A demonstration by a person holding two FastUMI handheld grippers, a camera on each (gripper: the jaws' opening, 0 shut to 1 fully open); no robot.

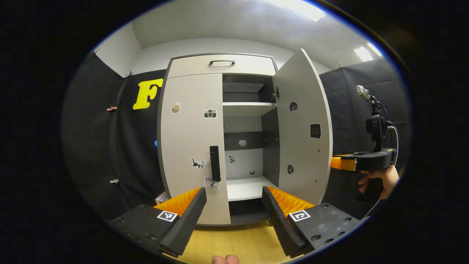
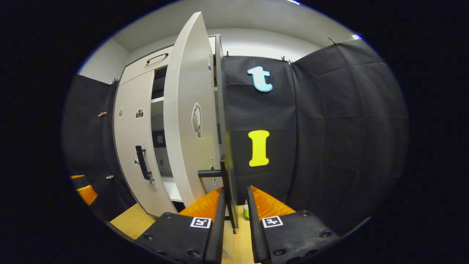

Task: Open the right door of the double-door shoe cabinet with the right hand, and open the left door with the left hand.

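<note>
With the right door (image 1: 302, 124) swung open and its handle (image 2: 228, 183) pinched between the right gripper (image 2: 236, 205) fingers, the left gripper (image 1: 234, 207) stands wide open, its gap just right of the closed left door's (image 1: 190, 146) upright handle (image 1: 215, 163) beyond.

This is a staged recording booth, not a lived-in home: black cloth (image 2: 329, 110) is clipped up as walls around a lone shoe cabinet (image 1: 190, 146) on a wooden floor (image 1: 234, 245), under plain white walls and ceiling light panels (image 1: 304, 9).
</note>
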